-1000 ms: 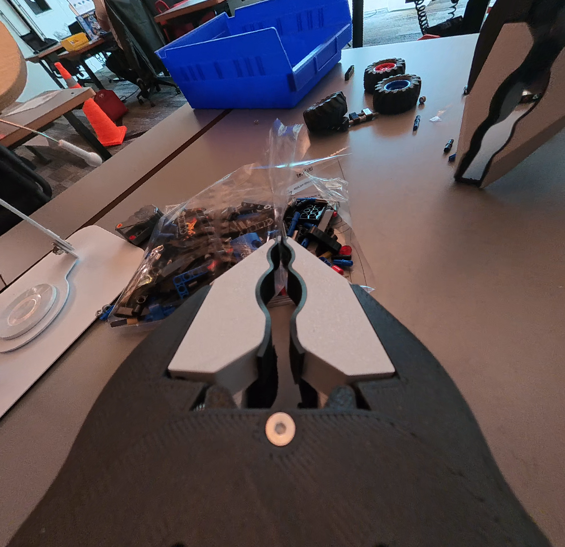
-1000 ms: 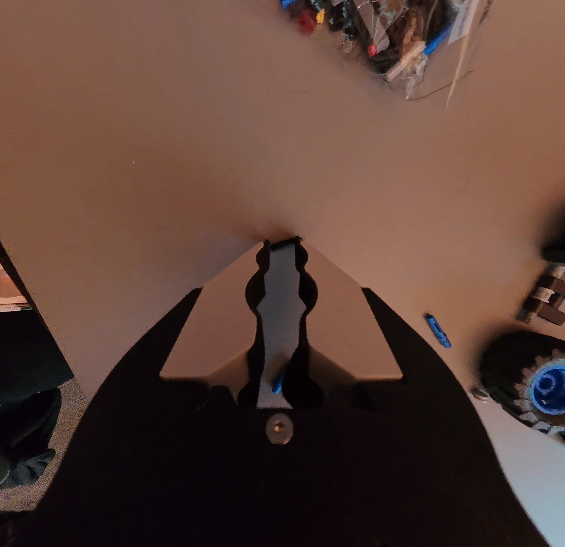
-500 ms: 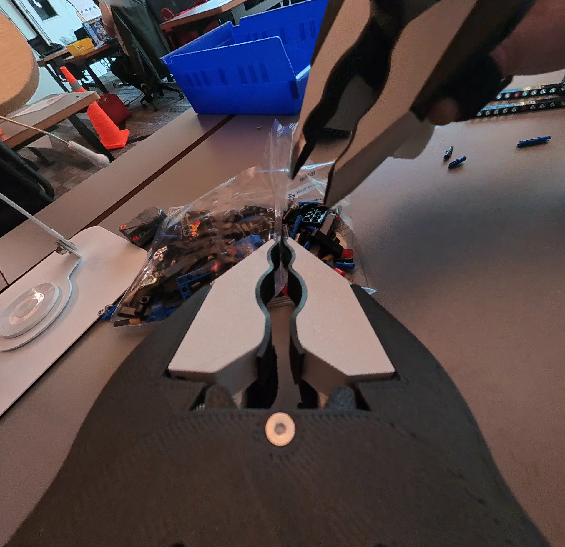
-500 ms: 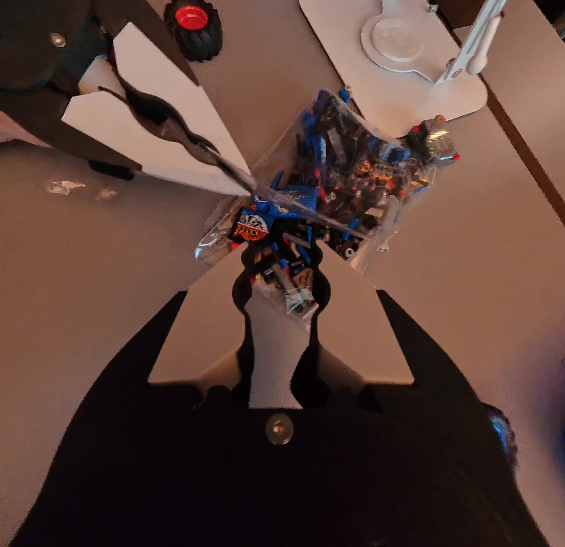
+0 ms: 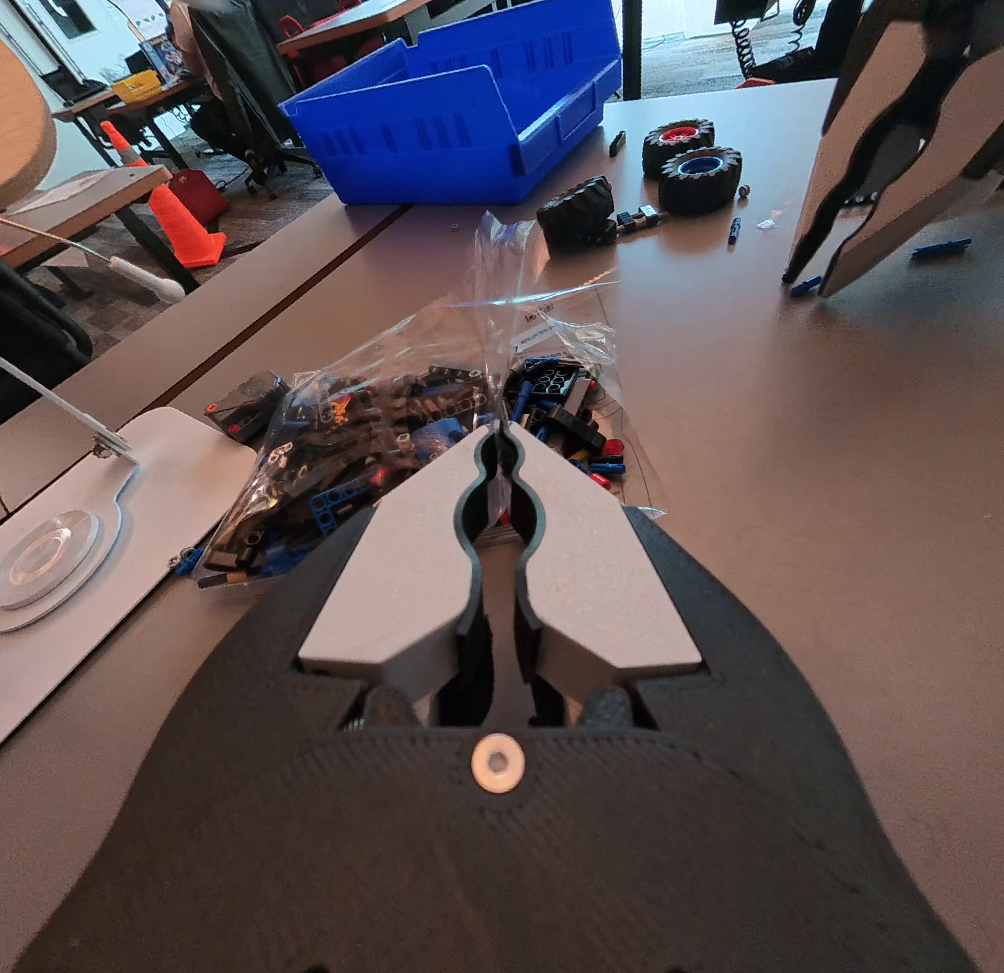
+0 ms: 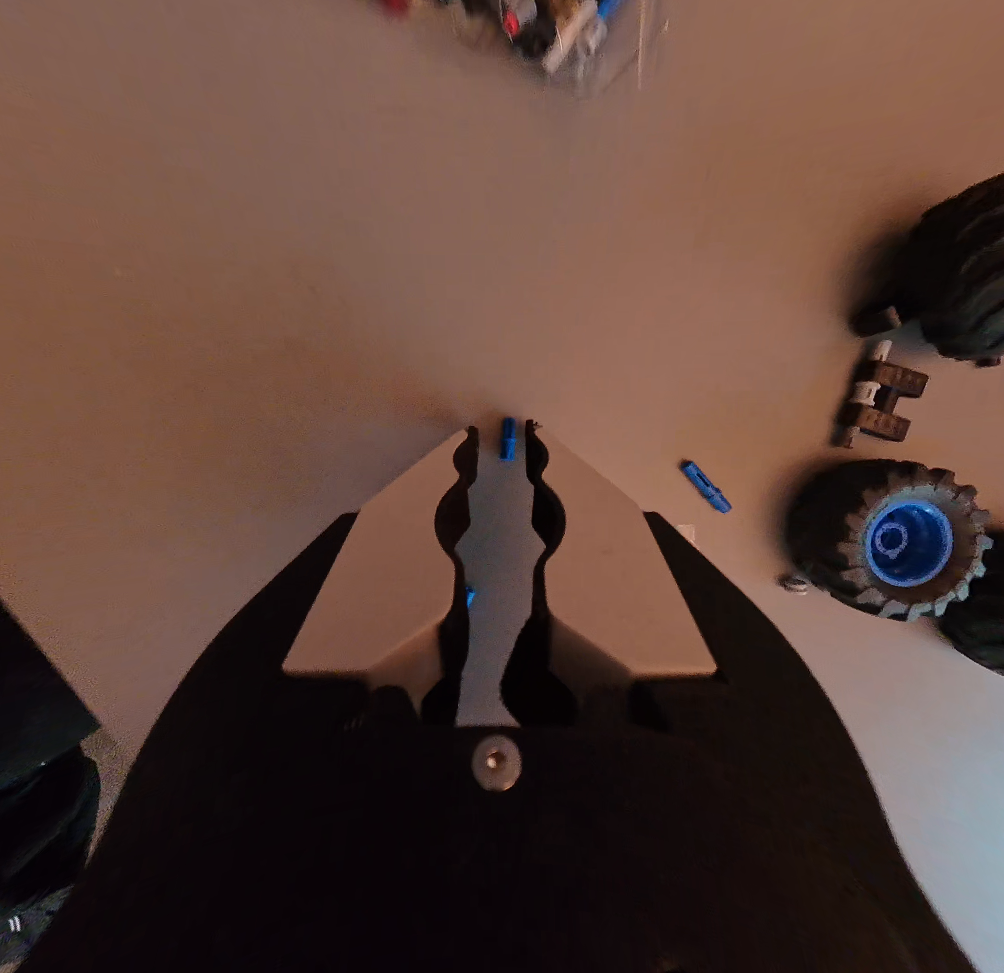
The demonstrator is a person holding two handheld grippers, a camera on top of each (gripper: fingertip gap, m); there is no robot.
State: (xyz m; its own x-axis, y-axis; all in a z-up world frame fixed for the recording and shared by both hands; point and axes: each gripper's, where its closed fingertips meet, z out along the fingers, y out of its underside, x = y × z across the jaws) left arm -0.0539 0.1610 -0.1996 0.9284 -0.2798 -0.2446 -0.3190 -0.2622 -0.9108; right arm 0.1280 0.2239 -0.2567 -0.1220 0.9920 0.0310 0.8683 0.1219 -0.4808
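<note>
My left gripper (image 5: 501, 430) is shut on the clear plastic of a bag of small toy building parts (image 5: 375, 430) that lies on the brown table (image 5: 760, 458). The bag's open flap stands up above the fingertips. My right gripper (image 6: 503, 430) is open, tips down at the table, with a small blue pin (image 6: 507, 439) lying between its fingertips. It also shows in the left wrist view (image 5: 809, 278) at the far right, over that blue pin (image 5: 805, 286). The blurred bag (image 6: 543, 12) is at the top of the right wrist view.
A blue bin (image 5: 462, 115) stands at the back. Three black toy wheels (image 5: 698, 178) and a black connector piece (image 6: 880, 398) lie near the right gripper, with more blue pins (image 6: 705, 486). A white lamp base (image 5: 81, 512) sits left of the bag. An orange cone (image 5: 174, 208) stands on the floor. To the black connector piece (image 6: 880, 398): right tips about 12 cm, left tips about 25 cm.
My right gripper has swung away from above the bag back to the right and come down over a blue pin. My left gripper has kept its hold on the bag.
</note>
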